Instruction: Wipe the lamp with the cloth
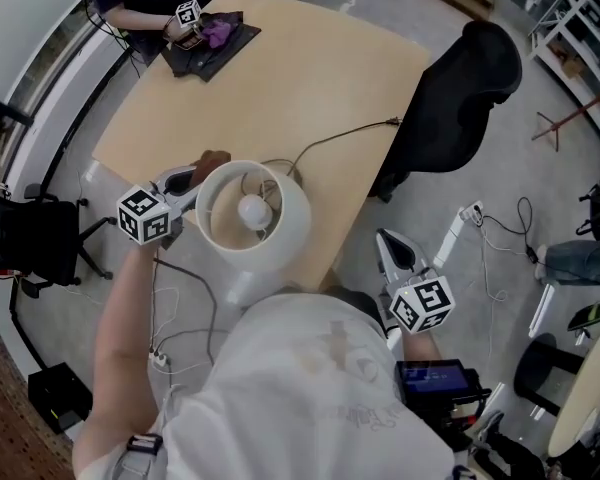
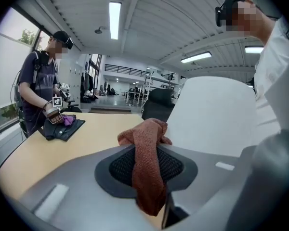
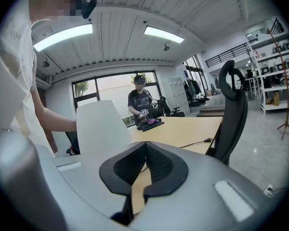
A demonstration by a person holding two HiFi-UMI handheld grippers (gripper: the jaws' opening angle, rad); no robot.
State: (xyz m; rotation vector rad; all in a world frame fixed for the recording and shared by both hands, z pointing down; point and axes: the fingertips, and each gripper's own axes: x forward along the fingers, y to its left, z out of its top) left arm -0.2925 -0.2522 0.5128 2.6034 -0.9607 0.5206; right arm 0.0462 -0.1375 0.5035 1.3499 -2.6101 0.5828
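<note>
Left gripper (image 1: 187, 179) clamped on a rust-brown knitted cloth (image 2: 147, 170) beside a white drum-shaded table lamp (image 1: 292, 220); right gripper (image 3: 145, 145) closed and empty.

The cloth hangs pinched between the left gripper's jaws, its bunched top poking out past their tips. The lamp stands just to the right of those tips, on the near edge of the pale wooden table (image 1: 300, 78); whether cloth and shade touch cannot be told. The right gripper's jaws meet with nothing between them; it is held off the table's edge, the lamp ahead to its left, a black office chair (image 3: 231, 114) ahead to its right. The thin black power cord (image 1: 345, 135) lies on the table beyond the lamp.
</note>
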